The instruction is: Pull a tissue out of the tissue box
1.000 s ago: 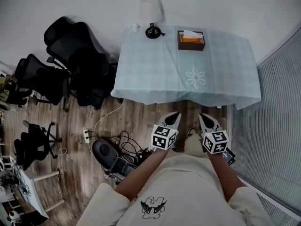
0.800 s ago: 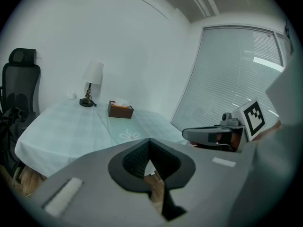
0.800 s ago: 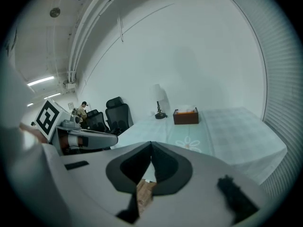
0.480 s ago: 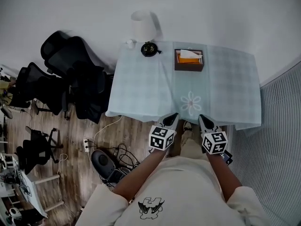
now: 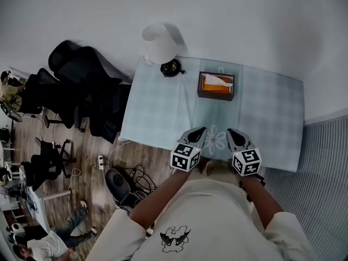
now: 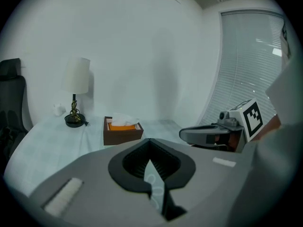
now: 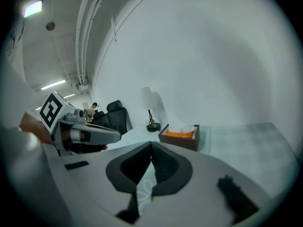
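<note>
A brown tissue box (image 5: 216, 86) with an orange insert and a white tissue standing out of its top sits toward the back of the table (image 5: 163, 113), which wears a pale blue checked cloth. It also shows in the left gripper view as the tissue box (image 6: 122, 130) and in the right gripper view as the tissue box (image 7: 180, 136). My left gripper (image 5: 200, 131) and right gripper (image 5: 232, 132) hang side by side over the table's near edge, well short of the box. Both are shut with nothing in them, and their jaws meet at the tips.
A white-shaded lamp (image 5: 157, 41) and a small dark dish (image 5: 171, 68) stand at the table's back left corner. Black office chairs (image 5: 81, 86) crowd the left side. Cables and a power strip (image 5: 130, 181) lie on the wood floor. Window blinds (image 5: 326, 167) run along the right.
Both grippers have travelled forward together, from over the floor in front of the table to over its near edge. The tissue box now lies closer. Their jaws stayed shut.
</note>
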A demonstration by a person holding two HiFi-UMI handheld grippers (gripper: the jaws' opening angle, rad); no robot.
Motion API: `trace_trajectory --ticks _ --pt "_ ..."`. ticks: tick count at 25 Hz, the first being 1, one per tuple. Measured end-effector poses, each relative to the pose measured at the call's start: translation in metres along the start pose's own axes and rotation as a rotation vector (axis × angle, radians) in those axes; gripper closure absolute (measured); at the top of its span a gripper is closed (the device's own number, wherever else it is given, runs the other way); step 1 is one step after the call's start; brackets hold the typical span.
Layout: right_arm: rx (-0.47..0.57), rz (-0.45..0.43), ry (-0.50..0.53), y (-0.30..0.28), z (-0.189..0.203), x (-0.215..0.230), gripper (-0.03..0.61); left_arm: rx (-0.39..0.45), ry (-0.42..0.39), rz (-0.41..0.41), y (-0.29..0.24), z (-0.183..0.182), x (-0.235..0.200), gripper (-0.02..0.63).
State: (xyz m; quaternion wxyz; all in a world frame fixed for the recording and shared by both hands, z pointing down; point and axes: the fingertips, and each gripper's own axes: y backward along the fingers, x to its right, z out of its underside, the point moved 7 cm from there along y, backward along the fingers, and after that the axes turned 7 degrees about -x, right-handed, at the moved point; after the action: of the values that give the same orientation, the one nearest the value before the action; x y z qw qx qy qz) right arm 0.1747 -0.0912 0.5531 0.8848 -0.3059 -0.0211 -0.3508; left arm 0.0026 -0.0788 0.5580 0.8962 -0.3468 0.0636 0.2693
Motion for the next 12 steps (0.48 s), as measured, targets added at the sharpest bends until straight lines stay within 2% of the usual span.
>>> trace_trajectory --ticks 5,12 --pt "-0.003 0.033 -0.057 -0.011 -0.005 0.014 0.565 -0.002 -0.002 0.002 -0.013 -0.02 -0.016 0.609" --pt "0.025 0.065 -0.039 -0.027 -0.034 0.02 0.565 0.001 -0.019 0.03 -0.029 -0.042 -0.038 0.608"
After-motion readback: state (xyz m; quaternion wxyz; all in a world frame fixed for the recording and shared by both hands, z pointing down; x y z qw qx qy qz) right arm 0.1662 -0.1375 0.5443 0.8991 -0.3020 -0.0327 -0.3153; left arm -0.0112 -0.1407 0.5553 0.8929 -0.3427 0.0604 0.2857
